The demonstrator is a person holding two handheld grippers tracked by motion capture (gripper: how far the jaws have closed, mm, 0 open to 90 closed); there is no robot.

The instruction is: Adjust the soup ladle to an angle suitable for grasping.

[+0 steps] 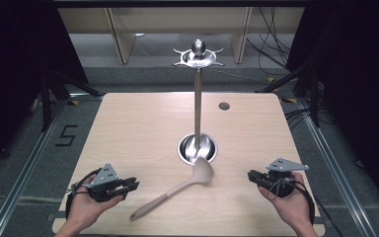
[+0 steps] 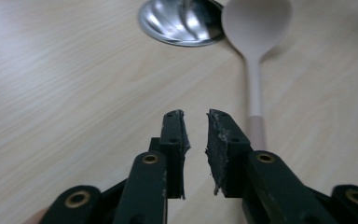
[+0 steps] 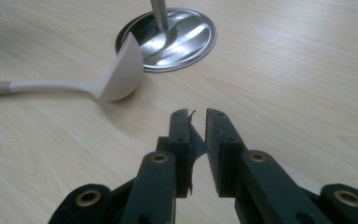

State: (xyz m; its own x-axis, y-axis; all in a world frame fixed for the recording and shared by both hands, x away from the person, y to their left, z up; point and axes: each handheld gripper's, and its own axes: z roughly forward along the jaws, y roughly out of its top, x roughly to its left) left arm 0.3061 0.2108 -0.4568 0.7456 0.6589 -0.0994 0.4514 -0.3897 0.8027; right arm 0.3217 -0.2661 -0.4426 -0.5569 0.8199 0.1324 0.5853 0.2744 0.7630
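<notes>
A pale beige ladle (image 1: 177, 187) lies on the wooden table (image 1: 138, 128), its bowl leaning against the round steel base (image 1: 197, 148) of a tall utensil stand whose hook ring (image 1: 198, 55) sits atop the pole. My left gripper (image 1: 134, 185) rests low at the front left, pointing right toward the ladle's handle, jaws nearly together and empty. My right gripper (image 1: 250, 175) sits at the front right, pointing left, jaws close together with nothing in them. In the left gripper view the jaws (image 2: 196, 114) face the ladle (image 2: 256, 28). In the right gripper view the jaws (image 3: 196, 112) face its bowl (image 3: 121, 74).
A small round cable port (image 1: 224, 105) is set into the table's far right part. Beyond the table stand wooden frames and loose cables on the floor. Dark curtains flank both sides. The steel base (image 2: 182, 23) (image 3: 177, 37) stands mid-table.
</notes>
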